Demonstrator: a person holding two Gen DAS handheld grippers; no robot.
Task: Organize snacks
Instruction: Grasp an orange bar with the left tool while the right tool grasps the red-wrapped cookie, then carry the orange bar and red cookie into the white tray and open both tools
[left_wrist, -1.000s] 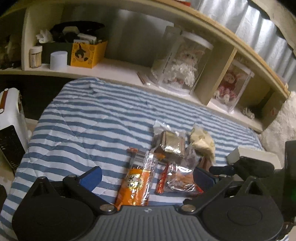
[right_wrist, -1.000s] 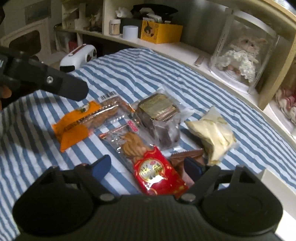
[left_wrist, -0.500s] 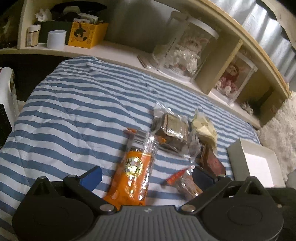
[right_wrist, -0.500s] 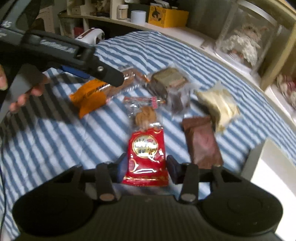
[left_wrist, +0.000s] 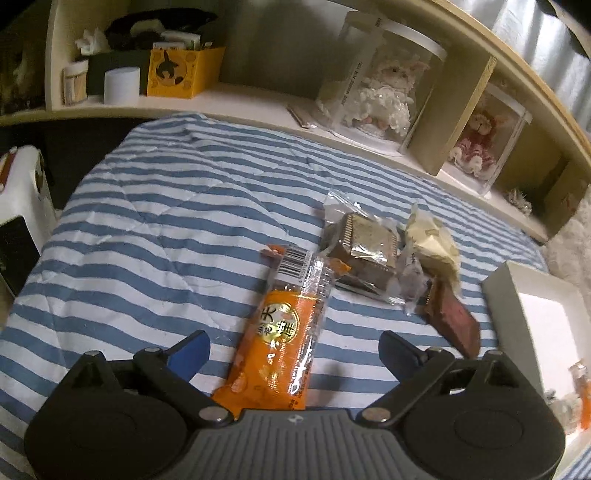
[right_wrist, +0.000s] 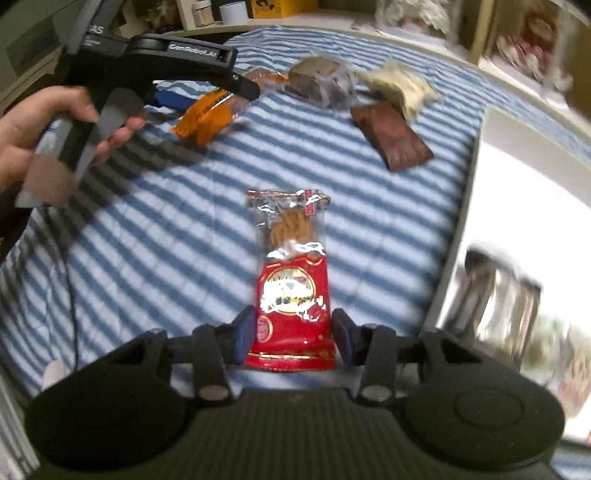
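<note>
Right wrist view: the red cookie packet (right_wrist: 291, 288) is clamped by its lower end between the blue pads (right_wrist: 244, 334) of my right gripper (right_wrist: 293, 338), and it hangs out over the striped bed (right_wrist: 166, 221), close to the white box (right_wrist: 458, 229) at the bed's right edge. That box looks like the place the snacks are meant to go; a few wrapped items already show blurred at its near end, though I cannot tell what they are.

Still lying on the bed are the brown packet (right_wrist: 391, 136), the cream-coloured packet (right_wrist: 400, 86), the clear bag with a dark cake (right_wrist: 317, 79) and the orange packet (right_wrist: 207, 116).

From the left wrist view, the orange packet (left_wrist: 275, 334) lies between the spread fingers of my left gripper (left_wrist: 293, 350), whose jaws have just been narrowing but do not touch it yet. I hold the left gripper's handle in my hand (right_wrist: 40, 125).

So I judge the job well short of half done: one snack in transit, one about to be gripped, three untouched.
</note>
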